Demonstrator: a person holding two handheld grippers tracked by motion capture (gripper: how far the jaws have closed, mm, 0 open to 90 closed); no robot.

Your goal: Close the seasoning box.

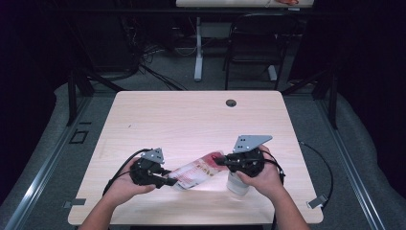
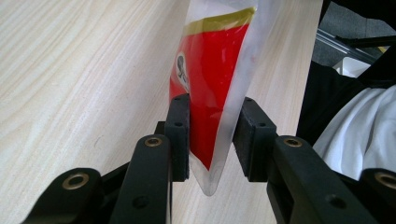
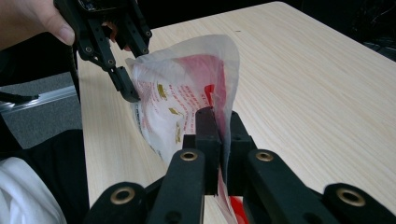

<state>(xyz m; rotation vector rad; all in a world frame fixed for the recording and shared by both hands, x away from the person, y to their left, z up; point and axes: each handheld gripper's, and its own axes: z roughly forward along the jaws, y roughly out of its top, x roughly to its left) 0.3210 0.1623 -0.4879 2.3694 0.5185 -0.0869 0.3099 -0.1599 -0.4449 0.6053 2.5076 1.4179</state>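
A flat red-and-white printed plastic pouch (image 1: 196,173) is held just above the near middle of the pale wooden table (image 1: 191,120), stretched between both grippers. The left gripper (image 1: 168,181) is clamped on the pouch's left end, and the right gripper (image 1: 218,160) is pinched on its right edge.

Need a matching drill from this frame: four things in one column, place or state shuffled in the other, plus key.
1. left gripper
2. right gripper
3. red and white pouch
4. round hole in the table

A. far edge of the tabletop
B. jaws nearly shut on the pouch's edge
C. stretched between both grippers
D. wider jaws around the pouch's other end

Pairs: 1-D, 2-B, 3-C, 4-A
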